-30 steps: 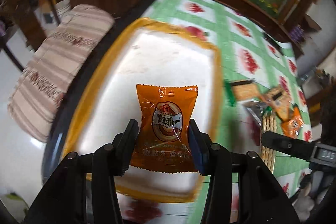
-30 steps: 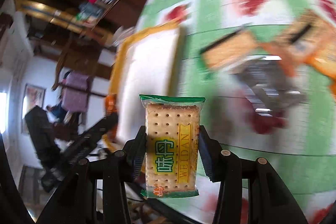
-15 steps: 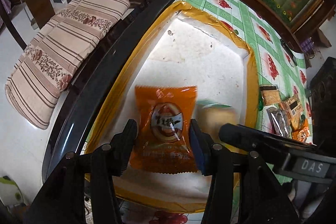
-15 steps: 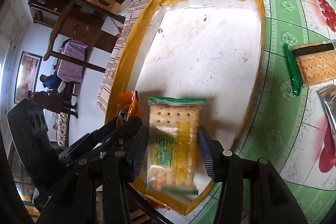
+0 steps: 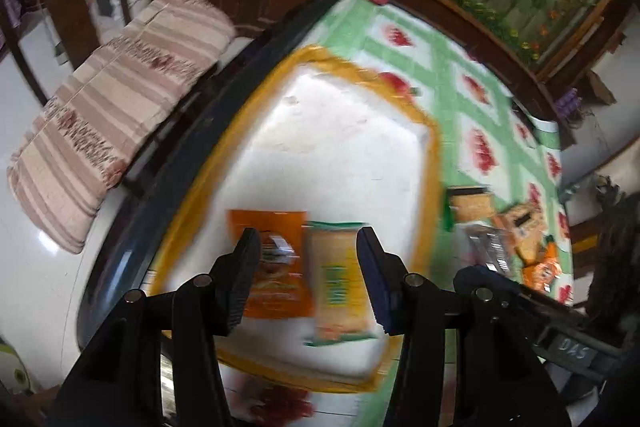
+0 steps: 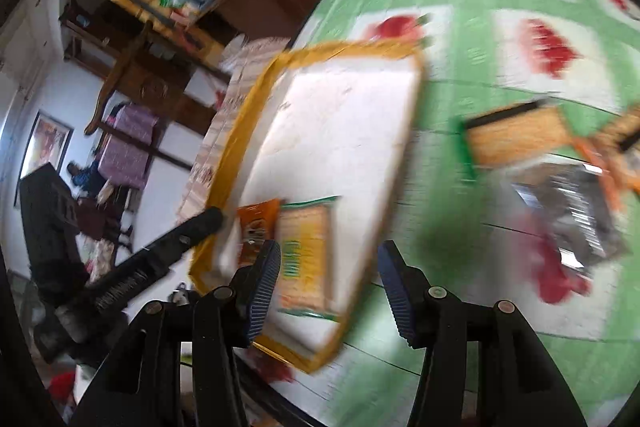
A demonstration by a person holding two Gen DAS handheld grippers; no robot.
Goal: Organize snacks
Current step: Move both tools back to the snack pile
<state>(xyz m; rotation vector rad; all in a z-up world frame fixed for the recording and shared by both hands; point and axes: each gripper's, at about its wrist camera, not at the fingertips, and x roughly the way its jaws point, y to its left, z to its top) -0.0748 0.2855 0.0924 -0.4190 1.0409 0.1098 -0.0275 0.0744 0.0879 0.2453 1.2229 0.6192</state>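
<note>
A white tray (image 5: 340,147) with a yellow rim lies on the green-checked tablecloth. In it, side by side and flat, are an orange snack packet (image 5: 280,267) and a green-edged cracker packet (image 5: 340,287). My left gripper (image 5: 308,275) hovers open above both, touching neither. In the right wrist view the tray (image 6: 340,115) holds the same cracker packet (image 6: 306,259) and orange packet (image 6: 256,227). My right gripper (image 6: 330,287) is above the tray's near corner, its jaws opening, with nothing pressed between them. The left gripper's black body (image 6: 160,255) crosses that view at the left.
Loose snacks lie on the cloth right of the tray: a cracker packet (image 6: 516,139), a silver packet (image 6: 580,211) and orange packets (image 5: 540,263). The table's dark edge (image 5: 180,163) runs left of the tray, with a striped cushioned bench (image 5: 112,115) below it.
Both packets have left the jaws and now lie in the tray, the cracker packet beside the orange one. Both grippers have opened and drawn back from them.
</note>
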